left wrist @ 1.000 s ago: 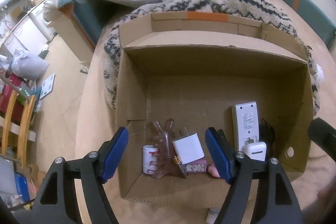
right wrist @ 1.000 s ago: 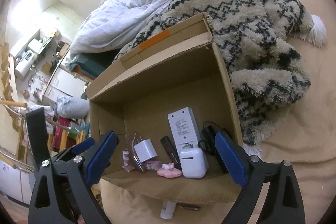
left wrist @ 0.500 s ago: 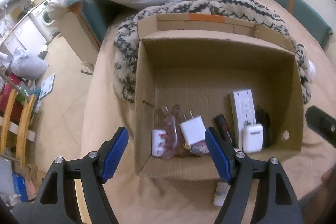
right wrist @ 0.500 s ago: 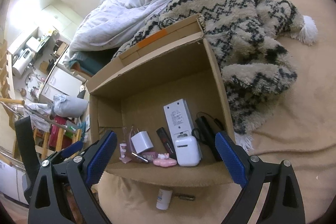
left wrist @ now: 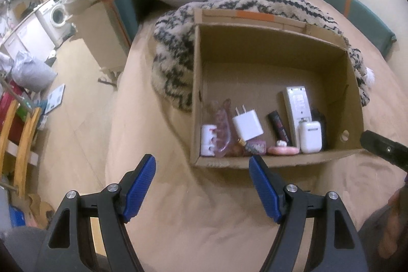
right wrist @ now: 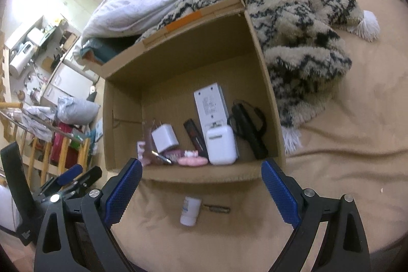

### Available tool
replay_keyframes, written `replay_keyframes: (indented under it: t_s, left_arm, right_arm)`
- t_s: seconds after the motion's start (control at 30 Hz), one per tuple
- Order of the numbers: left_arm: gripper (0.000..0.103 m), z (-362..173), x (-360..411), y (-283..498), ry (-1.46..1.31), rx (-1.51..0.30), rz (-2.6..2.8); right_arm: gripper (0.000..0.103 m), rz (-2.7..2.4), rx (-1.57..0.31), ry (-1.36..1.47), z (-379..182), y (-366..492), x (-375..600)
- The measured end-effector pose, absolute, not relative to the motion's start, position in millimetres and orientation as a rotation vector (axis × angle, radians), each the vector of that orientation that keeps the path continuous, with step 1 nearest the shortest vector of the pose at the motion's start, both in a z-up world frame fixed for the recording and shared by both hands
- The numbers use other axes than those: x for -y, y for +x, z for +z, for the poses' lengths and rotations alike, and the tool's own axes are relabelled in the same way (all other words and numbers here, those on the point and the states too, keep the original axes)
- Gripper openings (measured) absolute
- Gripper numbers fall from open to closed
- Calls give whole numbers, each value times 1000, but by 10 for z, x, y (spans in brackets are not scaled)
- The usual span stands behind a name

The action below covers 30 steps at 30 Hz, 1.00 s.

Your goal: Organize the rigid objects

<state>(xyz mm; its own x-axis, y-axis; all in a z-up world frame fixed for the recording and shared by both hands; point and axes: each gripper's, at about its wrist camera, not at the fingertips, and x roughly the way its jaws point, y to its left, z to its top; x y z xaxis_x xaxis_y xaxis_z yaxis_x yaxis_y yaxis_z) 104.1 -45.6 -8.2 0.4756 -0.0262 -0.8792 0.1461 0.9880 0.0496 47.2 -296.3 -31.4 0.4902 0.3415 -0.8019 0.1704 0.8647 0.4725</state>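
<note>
We hold both tongs, left (left wrist: 201,171) and right (right wrist: 201,176), spread wide and empty before the cardboard box (right wrist: 265,83), whose near wall gathers the sorted gadgets. Just outside it lies a small white bottle (right wrist: 190,210), probably our next pick.

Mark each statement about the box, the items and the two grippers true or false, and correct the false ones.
1. The white charger lies inside the box. True.
2. The left gripper holds the remote. False: it is open and empty; the remote lies in the box.
3. A small white bottle lies outside the box. True.
4. The right gripper is shut. False: its fingers are spread wide.
</note>
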Motion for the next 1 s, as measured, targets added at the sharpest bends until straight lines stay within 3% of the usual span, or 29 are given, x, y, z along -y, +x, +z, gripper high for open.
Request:
replay_keyframes:
  t_s: [0.83,0.93,1.0]
  left_arm:
    - [73,-191,205,998,-24,-1096,-73]
    - [73,-199,225,1001,-40,-1108,-87]
    - [73,-204,246,989,-42,-1115,-100]
  right_arm:
    - [100,-19,-1302,644,-1098,413,2817]
    - [100,-95,-1341,538,-1217,376,2644]
    - [94,-114,-1369,473,-1309,392,2536]
